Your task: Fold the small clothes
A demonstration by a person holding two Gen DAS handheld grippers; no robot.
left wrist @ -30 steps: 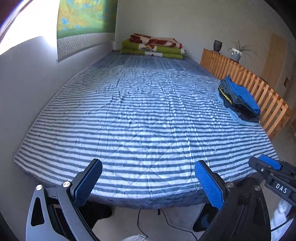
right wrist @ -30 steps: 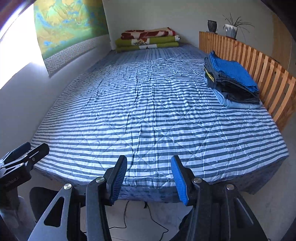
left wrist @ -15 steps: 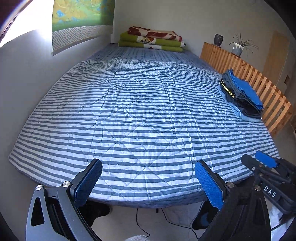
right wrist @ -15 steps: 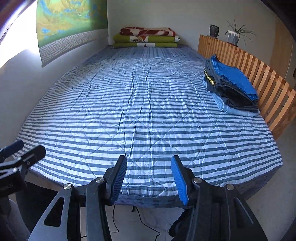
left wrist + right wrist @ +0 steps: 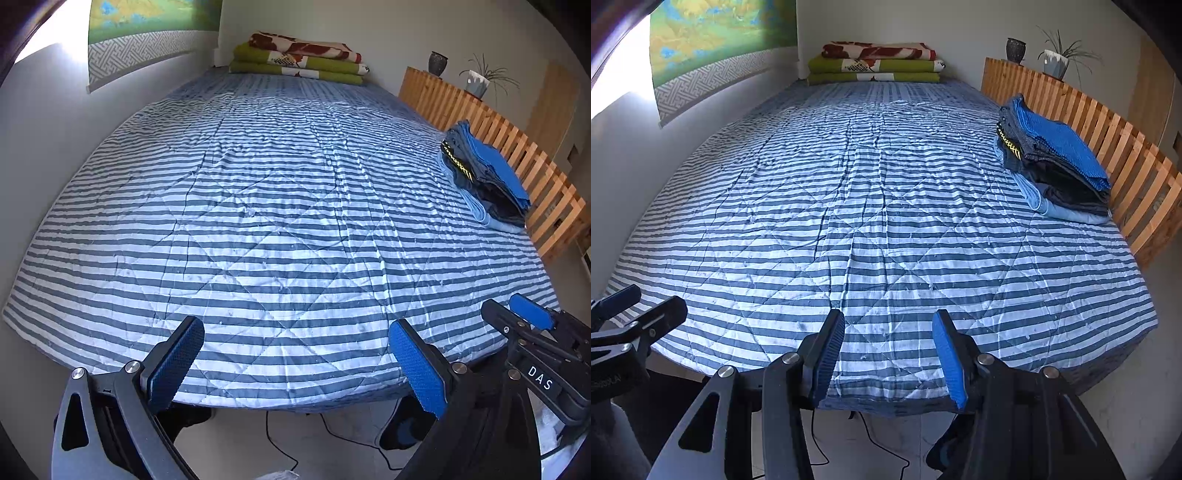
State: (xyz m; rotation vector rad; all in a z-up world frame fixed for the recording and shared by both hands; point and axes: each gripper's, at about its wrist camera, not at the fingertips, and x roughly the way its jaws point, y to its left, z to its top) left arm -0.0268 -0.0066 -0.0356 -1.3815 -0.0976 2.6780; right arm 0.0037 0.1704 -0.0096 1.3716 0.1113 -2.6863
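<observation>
A stack of folded clothes [image 5: 484,173] [image 5: 1052,155], blue on top with dark and pale blue pieces under it, lies at the right side of the striped quilt [image 5: 277,221] [image 5: 868,221]. My left gripper [image 5: 295,365] hovers over the foot edge of the bed, jaws wide open and empty. Beside it on the right, my right gripper [image 5: 888,354] is also over the foot edge, jaws partly apart with nothing between the blue pads. Both are far from the stack. No loose garment shows on the bed.
Folded green and red blankets [image 5: 299,59] lie at the head of the bed. A wooden slatted rail [image 5: 1126,155] runs along the right side, with a vase and a potted plant [image 5: 1056,59] on it. A wall borders the left. Cables [image 5: 332,435] lie on the floor below the foot edge.
Both grippers have sunk and come in toward the foot of the bed, so the quilt fills more of each view. Neither gripper's jaws have changed.
</observation>
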